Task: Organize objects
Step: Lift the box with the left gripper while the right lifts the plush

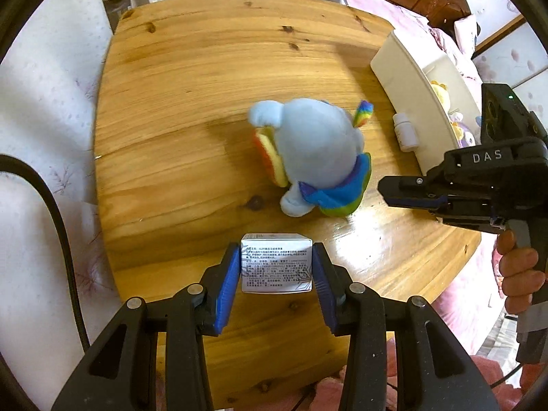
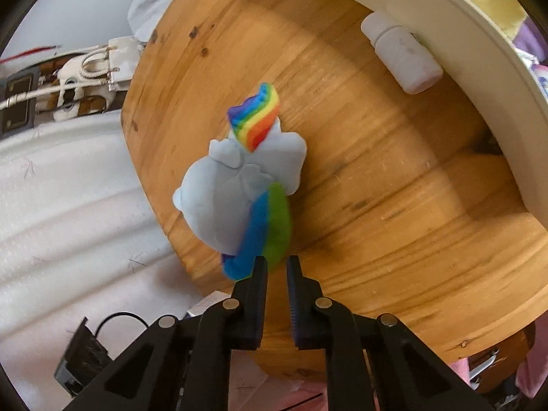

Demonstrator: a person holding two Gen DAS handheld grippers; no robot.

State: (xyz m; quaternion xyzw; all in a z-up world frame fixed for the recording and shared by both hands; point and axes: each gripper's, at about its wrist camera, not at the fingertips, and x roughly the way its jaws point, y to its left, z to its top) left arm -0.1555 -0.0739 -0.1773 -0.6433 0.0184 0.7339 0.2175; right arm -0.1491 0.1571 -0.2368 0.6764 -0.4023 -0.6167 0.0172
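— Left gripper [image 1: 275,269]?
— Clamped on a small white printed carton [image 1: 276,263], above the round wooden table [image 1: 178,78].
— Right gripper [image 2: 276,267]?
— Closed empty, just beside the pale-blue plush toy with rainbow mane [image 2: 239,185], possibly brushing it.

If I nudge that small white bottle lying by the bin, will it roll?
Probably: the bottle lies on its side, round-bodied, on smooth wood. The bin wall right beside it should stop it that way. It looks like light plastic, so a gentle touch may move it.

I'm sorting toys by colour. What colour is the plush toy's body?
Pale blue, with rainbow trim; the plush toy shows best in the left wrist view.
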